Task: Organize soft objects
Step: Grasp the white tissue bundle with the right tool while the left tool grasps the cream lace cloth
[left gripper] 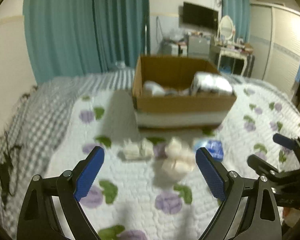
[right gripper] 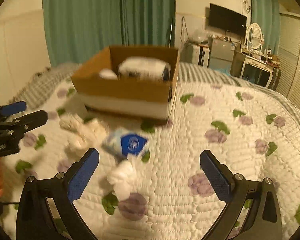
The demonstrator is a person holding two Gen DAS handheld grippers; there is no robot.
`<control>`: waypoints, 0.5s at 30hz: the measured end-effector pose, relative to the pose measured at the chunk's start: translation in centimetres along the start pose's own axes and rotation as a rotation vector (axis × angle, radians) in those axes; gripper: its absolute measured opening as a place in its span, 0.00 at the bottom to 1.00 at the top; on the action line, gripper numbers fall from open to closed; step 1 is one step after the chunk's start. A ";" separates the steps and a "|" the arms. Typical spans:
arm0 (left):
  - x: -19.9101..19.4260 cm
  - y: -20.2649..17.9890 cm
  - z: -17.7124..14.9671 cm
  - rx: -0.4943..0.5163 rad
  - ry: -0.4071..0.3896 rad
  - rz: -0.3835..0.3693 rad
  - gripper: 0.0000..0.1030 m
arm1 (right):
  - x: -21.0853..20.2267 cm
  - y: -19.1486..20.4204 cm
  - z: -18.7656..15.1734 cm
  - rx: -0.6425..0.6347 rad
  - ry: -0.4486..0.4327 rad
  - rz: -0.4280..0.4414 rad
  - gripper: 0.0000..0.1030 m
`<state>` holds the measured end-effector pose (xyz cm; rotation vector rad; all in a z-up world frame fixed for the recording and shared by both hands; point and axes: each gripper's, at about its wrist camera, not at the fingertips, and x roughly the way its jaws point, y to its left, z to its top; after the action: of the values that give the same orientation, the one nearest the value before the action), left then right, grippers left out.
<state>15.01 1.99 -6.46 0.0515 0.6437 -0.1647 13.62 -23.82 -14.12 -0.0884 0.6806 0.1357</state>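
A cardboard box stands on the bed and holds a white pack and smaller white items. In front of it lie soft objects: a white cloth, a cream bundle, a blue-and-white tissue pack and a white fluffy piece. My left gripper is open above the cream bundle. My right gripper is open just over the fluffy piece. Each gripper also shows in the other's view, the right and the left.
The bed has a white quilt with purple flowers and a grey checked blanket at the left. Teal curtains, a TV, a dresser with mirror and a wardrobe stand behind the bed.
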 end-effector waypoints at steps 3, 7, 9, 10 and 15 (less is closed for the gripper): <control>1.1 0.3 -1.7 -0.023 0.070 -0.027 0.91 | 1.6 0.2 -1.0 0.011 0.053 0.027 0.98; 3.0 -0.7 -3.4 0.006 0.129 -0.031 0.91 | 3.4 1.0 -1.7 -0.011 0.101 0.053 0.83; 3.8 -1.5 -4.0 0.045 0.136 -0.003 0.91 | 4.5 1.2 -2.1 -0.020 0.136 0.076 0.71; 4.1 -1.7 -4.3 0.054 0.133 0.012 0.91 | 4.8 1.4 -2.2 -0.015 0.146 0.089 0.66; 5.3 -2.0 -5.1 0.067 0.162 0.007 0.91 | 5.0 2.1 -2.1 -0.035 0.162 0.157 0.31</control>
<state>15.79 -0.20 -13.70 0.1325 0.7990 -0.1765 15.84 -21.50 -18.93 -0.0798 0.8474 0.2941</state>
